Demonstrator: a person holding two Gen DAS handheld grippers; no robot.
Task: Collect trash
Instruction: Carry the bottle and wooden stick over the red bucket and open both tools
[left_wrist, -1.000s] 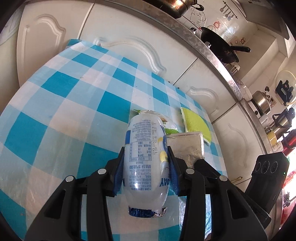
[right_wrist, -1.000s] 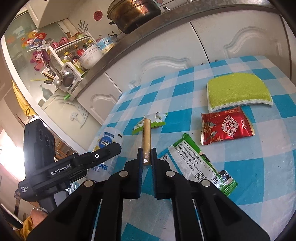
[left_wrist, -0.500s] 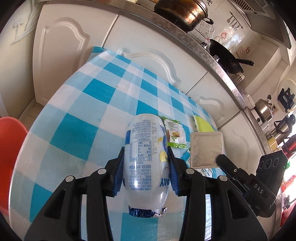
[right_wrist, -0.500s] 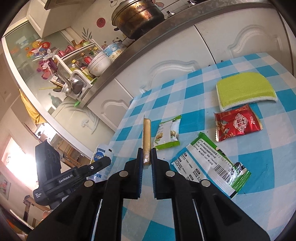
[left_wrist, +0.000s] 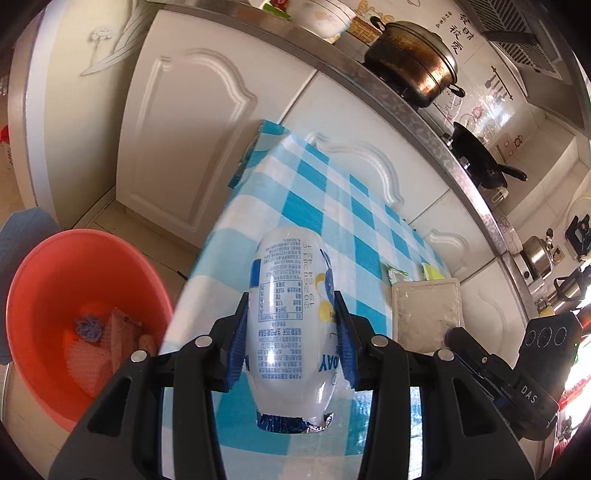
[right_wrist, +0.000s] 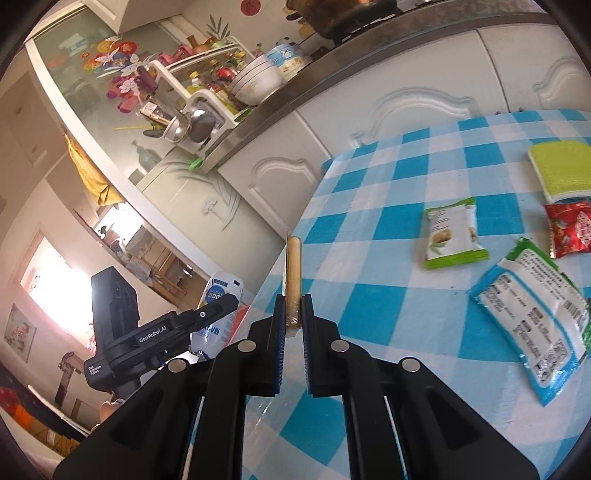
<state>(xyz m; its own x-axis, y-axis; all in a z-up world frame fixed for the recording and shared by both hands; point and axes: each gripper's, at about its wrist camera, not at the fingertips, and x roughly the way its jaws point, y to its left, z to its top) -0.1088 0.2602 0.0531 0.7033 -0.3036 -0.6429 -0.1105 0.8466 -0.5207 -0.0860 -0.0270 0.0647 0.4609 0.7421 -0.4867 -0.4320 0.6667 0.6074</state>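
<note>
My left gripper (left_wrist: 290, 297) is shut on a white plastic bottle (left_wrist: 291, 332) with blue print, held lengthwise over the left edge of the blue-checked table (left_wrist: 332, 192). Left of it and lower, a red bucket (left_wrist: 22, 288) stands on the floor with some trash inside. My right gripper (right_wrist: 293, 299) is shut on a thin flat silver packet (right_wrist: 293, 273), seen edge-on; the left wrist view shows the silver packet (left_wrist: 424, 314) face-on at the right. The right wrist view has the left gripper (right_wrist: 221, 308) and the bottle (right_wrist: 218, 295) beyond the table's edge.
On the cloth lie a green-and-white snack packet (right_wrist: 454, 232), a red packet (right_wrist: 569, 229), a blue-and-white wrapper (right_wrist: 532, 310) and a yellow-green sponge (right_wrist: 561, 162). White cabinets (left_wrist: 177, 147) and a steel counter with a pot (left_wrist: 413, 62) stand behind the table.
Both grippers have carried their loads leftward to the table's left edge. The red bucket has come into the left wrist view, and the loose packets have slid to the right.
</note>
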